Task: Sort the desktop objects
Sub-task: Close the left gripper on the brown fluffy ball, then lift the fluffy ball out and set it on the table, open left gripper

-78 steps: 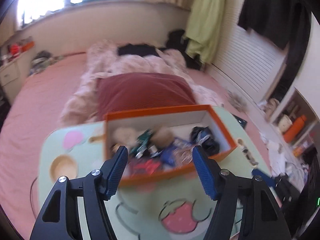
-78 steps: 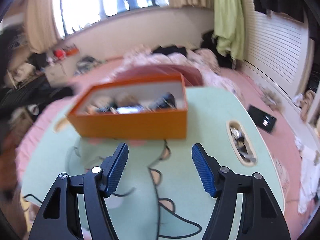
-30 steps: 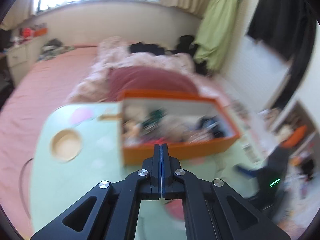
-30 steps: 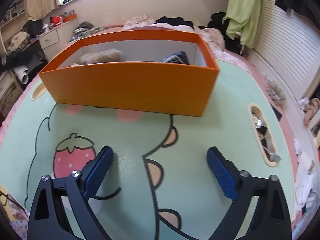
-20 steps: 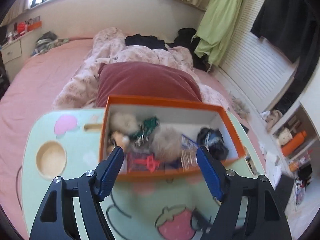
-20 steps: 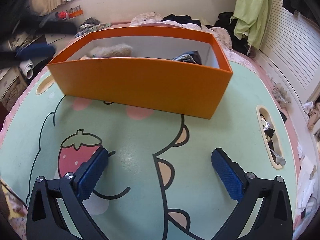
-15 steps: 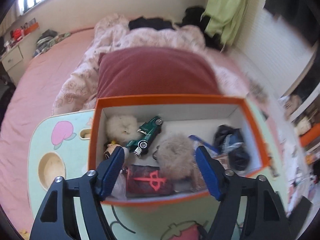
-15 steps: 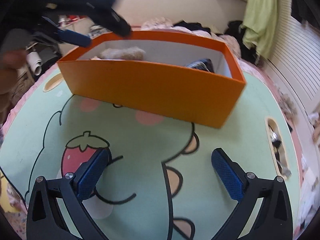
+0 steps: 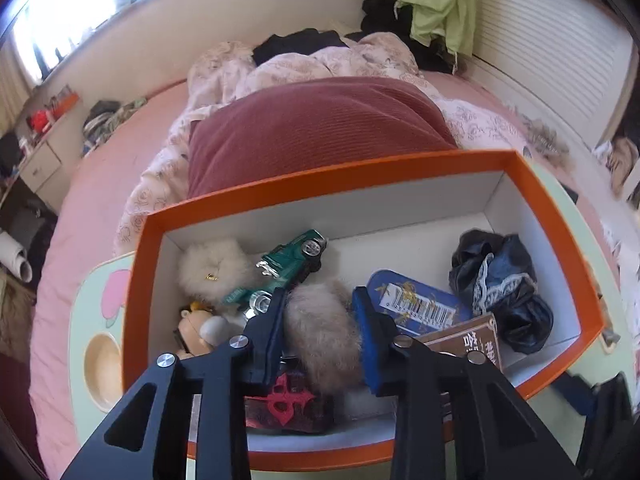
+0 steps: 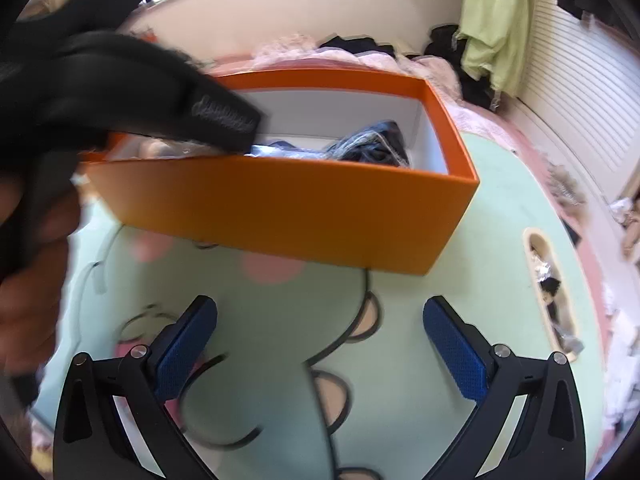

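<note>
A mint-green lap table point(image 10: 460, 240) printed with cartoon shapes stood on a pink bed in a cluttered bedroom. Nearest the right camera, the right gripper point(image 10: 320, 338) hung over the bare tabletop with its fingers spread wide and nothing between them. Beyond it sat the orange box point(image 10: 300, 204), white inside. The left gripper point(image 9: 320, 326) reached down into that box, its blue pads pressed against both sides of a tan fur ball point(image 9: 324, 332); whether it had lifted off the box floor could not be told. Under the ball lay a dark red packet point(image 9: 290, 402). Beside it were a blue tin point(image 9: 416, 304) and a brown card point(image 9: 472, 340), then a green toy car point(image 9: 286, 268), a cream pompom point(image 9: 214, 266) and a dark scrunchie point(image 9: 500, 284). Behind the box lay a maroon pillow point(image 9: 312, 128) and a rumpled floral quilt point(image 9: 304, 64).
</note>
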Demonstrator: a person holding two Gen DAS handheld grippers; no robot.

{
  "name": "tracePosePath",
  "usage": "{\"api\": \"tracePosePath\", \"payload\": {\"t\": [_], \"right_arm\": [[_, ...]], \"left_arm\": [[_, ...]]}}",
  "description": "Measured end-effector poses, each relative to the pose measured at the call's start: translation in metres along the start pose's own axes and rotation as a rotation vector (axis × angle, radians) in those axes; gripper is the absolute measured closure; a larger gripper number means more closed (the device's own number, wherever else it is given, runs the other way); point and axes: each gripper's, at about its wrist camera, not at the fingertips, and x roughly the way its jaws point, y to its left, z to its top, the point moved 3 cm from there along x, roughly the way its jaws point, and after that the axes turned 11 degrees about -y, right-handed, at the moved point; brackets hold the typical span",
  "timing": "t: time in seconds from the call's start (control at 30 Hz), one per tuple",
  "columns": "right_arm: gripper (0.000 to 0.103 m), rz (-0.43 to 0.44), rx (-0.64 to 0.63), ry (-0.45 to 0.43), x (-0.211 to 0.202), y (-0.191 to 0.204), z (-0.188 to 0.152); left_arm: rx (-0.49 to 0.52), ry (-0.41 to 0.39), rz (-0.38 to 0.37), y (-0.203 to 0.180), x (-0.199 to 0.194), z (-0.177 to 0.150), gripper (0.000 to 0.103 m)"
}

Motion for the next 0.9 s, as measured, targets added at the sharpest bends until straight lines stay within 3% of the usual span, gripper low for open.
{"api": "tracePosePath", "payload": {"t": [0.1,0.27,0.4,0.6,0.7,0.9], "right_arm": [[0.0,-0.038,0.036,0.014,0.005,-0.002,0.006],[0.0,-0.022,0.024,0.009,0.004,-0.001,0.005],[0.0,-0.022,0.024,0.009,0.004,-0.001,0.006],[0.0,-0.024,0.025,0.009,0.005,0.0,0.005],[0.0,-0.024,0.025,0.009,0.005,0.0,0.005],[0.0,-0.025,0.026,0.009,0.005,0.0,0.005]], "left_arm": [[-0.028,-0.023,-0.013,0.004,-0.001,-0.002,0.074],[-0.076,-0.066,-0.06,0.014,-0.015,-0.002,0.077],[-0.085,-0.163,-0.036,0.024,-0.05,0.003,0.078],[-0.116,-0.305,-0.071,0.048,-0.119,-0.01,0.078],[-0.131,-0.287,-0.041,0.061,-0.124,-0.039,0.078],[-0.229,-0.168,-0.079,0.071,-0.073,-0.087,0.074]]}}
